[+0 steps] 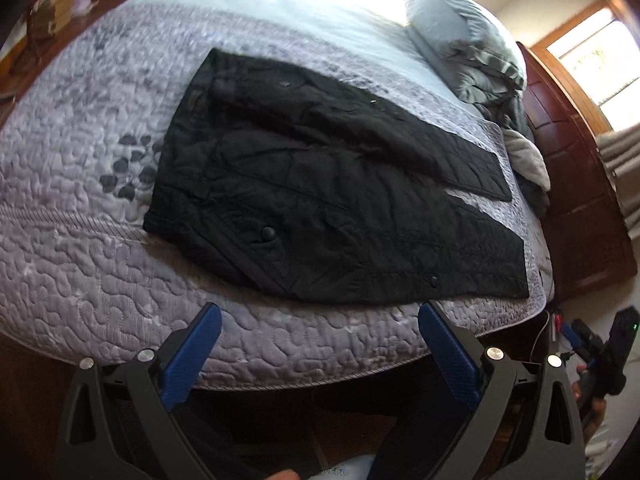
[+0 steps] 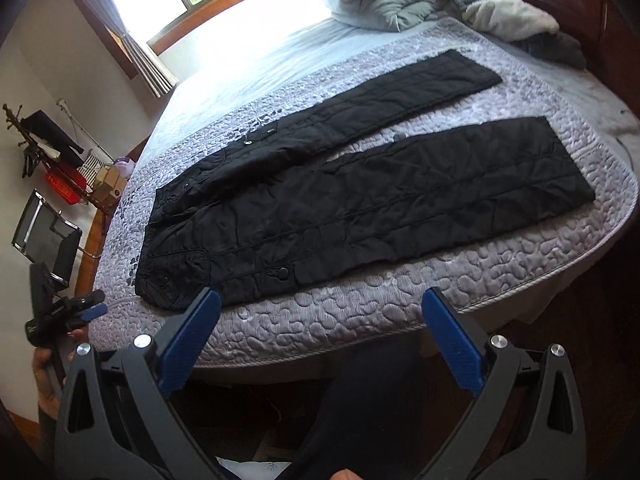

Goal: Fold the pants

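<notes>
Two wrist fisheyes, both off the near edge of the bed (image 1: pixel 100 288), looking down across it.

The left wrist view sits toward the waist end of the pants (image 1: pixel 320 200) and faces right, toward the bedding (image 1: pixel 472 56). The right wrist view sits nearer the middle, taking in the pants (image 2: pixel 360 200) full length. Both share pants, quilt and bedding; each catches the other gripper at its edge: right gripper (image 1: pixel 600 356), left gripper (image 2: pixel 60 312).

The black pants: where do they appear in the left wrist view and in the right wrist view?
Left wrist view: black pants at centre, waist left, legs running right.
Right wrist view: they run diagonally from lower left to upper right.
Shared landmark: the grey bedding pile beyond the leg ends.
</notes>
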`<state>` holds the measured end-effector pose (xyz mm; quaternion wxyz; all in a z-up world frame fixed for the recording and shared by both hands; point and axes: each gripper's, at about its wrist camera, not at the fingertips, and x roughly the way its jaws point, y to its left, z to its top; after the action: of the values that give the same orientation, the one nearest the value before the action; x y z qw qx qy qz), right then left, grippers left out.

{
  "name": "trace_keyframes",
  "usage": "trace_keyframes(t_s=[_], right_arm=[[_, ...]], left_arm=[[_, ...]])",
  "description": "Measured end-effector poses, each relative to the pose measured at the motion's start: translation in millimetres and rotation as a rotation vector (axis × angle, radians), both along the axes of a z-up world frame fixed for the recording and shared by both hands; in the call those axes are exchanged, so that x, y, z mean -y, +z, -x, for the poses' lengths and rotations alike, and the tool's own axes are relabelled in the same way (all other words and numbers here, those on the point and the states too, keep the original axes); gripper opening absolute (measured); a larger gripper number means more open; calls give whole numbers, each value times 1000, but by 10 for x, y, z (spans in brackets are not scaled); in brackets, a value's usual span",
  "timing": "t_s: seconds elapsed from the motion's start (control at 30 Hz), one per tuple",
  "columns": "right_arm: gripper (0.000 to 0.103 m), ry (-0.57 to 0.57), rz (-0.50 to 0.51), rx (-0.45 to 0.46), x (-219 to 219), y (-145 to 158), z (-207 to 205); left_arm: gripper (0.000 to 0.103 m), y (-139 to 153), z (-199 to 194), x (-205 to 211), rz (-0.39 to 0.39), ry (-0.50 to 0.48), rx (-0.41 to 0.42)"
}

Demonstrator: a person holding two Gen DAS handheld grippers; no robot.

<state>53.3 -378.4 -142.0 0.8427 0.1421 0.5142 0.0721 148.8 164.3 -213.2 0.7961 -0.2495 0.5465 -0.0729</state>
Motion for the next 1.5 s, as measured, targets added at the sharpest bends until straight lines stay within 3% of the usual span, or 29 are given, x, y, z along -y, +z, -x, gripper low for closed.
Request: trace_keyframes(t_s=[0.13, 0.27, 0.43, 0.53, 0.6, 0.67, 0.73, 0.77, 0.8, 0.87, 0.93, 1.0, 1.1, 1.17, 1.2, 1.3, 1.37, 1.5], right_arm=[[101, -50, -32, -68, 179, -378, -192], [101, -69, -66, -102, 298, -576, -231], [100, -92, -76, -113, 446, -725, -262], [100, -139, -134, -121, 725, -852, -297], [100, -203, -208, -116, 1025, -957, -315], [100, -267, -245, -106, 1361, -1059, -345], [85, -358, -281, -73, 1794, -1155, -366], [50, -408, -313, -76, 2022, -1224, -380], [28, -460, -360, -85, 2268, -1315, -398], [30, -583, -420, -77, 2755, -1464, -415], [48, -665, -457, -63, 3137, -1545, -445], [57, -738, -474, -17, 3442, -1546, -462], [66, -809, -453, -24, 3723, -1625, -540], [66, -828, -464, -32, 3840, -1694, -607], [63, -828, -463, -34, 3880, -1732, -643], [19, -798, -523, -38, 3872, -1839, -729], [14, -771, -524, -37, 3778, -1848, -755], [12, -694, -538, -65, 3414, -1819, -740]], left_arm=[[99, -624, -254, -574, 136, 171, -82], [99, -1036, -376, -809, 239, 282, -146], [97, -1173, -454, -723, 198, 326, -188], [64, -1188, -494, -662, 105, 368, -216], [56, -1208, -472, -663, 91, 399, -218], [39, -1215, -423, -688, 102, 423, -199], [29, -1228, -362, -704, 127, 460, -166], [28, -1239, -346, -699, 135, 467, -158], [27, -1252, -340, -696, 137, 474, -149], [27, -1272, -327, -694, 130, 484, -138], [26, -1291, -355, -654, 127, 500, -137], [26, -1288, -375, -616, 115, 511, -138], [26, -1270, -393, -555, 72, 512, -140], [26, -1271, -447, -485, 59, 526, -142], [25, -1263, -454, -469, 50, 530, -142], [22, -1194, -454, -429, 2, 578, -111], [21, -1140, -397, -489, -14, 616, -95], [20, -1083, -149, -805, -18, 722, -87]])
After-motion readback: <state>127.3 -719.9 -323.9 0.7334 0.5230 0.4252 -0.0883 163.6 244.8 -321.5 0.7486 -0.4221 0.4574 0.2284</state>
